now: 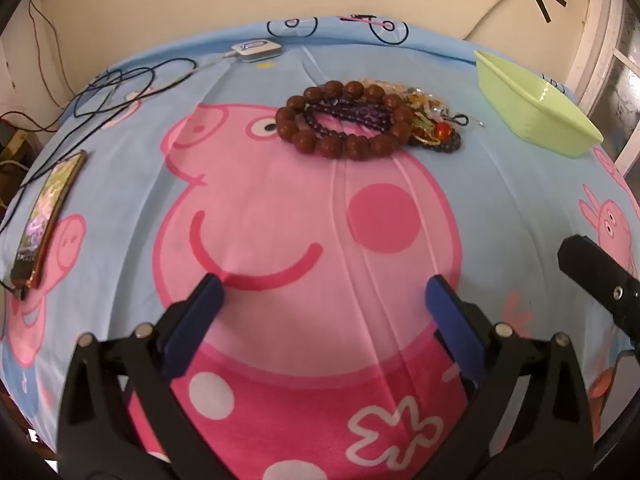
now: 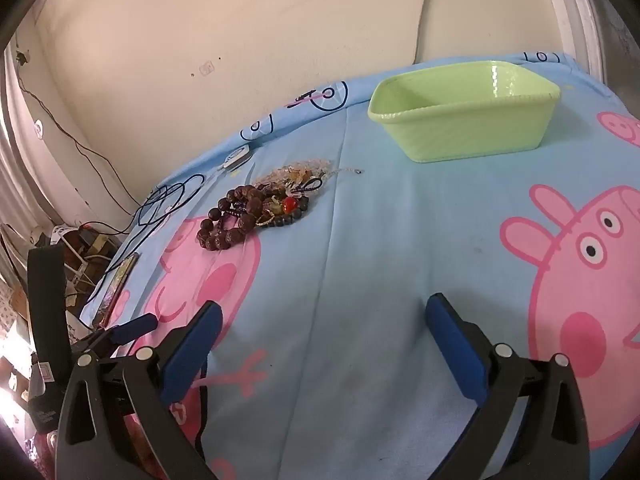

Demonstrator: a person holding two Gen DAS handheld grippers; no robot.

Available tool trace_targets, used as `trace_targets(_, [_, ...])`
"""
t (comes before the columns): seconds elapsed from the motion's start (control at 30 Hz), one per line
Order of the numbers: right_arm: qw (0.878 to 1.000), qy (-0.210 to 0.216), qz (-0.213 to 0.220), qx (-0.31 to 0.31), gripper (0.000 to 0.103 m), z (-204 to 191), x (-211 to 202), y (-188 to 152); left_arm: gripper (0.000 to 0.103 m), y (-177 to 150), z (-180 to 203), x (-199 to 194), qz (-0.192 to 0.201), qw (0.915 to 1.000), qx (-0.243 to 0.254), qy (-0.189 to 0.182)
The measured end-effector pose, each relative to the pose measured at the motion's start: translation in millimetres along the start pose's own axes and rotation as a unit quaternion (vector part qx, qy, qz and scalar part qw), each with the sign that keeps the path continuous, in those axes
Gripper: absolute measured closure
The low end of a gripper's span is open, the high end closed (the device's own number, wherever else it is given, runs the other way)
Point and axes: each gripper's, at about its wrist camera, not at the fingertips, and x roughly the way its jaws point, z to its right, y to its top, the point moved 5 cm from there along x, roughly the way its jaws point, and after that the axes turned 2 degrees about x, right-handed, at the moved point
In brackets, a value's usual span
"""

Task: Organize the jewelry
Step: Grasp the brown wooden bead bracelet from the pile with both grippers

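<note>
A pile of jewelry lies on the Peppa Pig sheet: a big brown bead bracelet (image 1: 344, 120) around a dark purple bead bracelet (image 1: 348, 114), with small mixed pieces and a red bead (image 1: 443, 131) at its right. The pile also shows in the right wrist view (image 2: 256, 210). A light green basket (image 1: 532, 106) stands empty at the far right; it also shows in the right wrist view (image 2: 468, 114). My left gripper (image 1: 324, 296) is open and empty, well short of the pile. My right gripper (image 2: 324, 316) is open and empty over bare sheet.
A phone (image 1: 48, 216) lies at the left edge with dark cables (image 1: 120, 88) and a white charger (image 1: 258, 50) behind it. The wall runs along the far side. The right gripper's body (image 1: 596, 280) shows at right in the left wrist view.
</note>
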Motion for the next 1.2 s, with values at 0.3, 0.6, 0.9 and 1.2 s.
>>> trace_targets(0.3, [1.000,-0.003,-0.002,-0.005,0.023,-6,-3,1,0.006,-8,-3,-6,-0.004,0.9980,0.054,-0.034])
trace_targets(0.6, [0.996,-0.001,-0.031,-0.083,0.068,-32,12,20,0.019,27,-46,-12,0.005,0.9928,-0.011,-0.120])
trace_targets(0.9, [0.984,0.023,-0.043,-0.173,0.099,-87,78,81,0.054,103,-64,31,0.001,0.9927,-0.031,-0.117])
trace_targets(1.2, [0.984,0.033,-0.076,-0.159,0.103,-88,119,82,0.088,102,-52,43,0.009,0.9937,-0.006,-0.112])
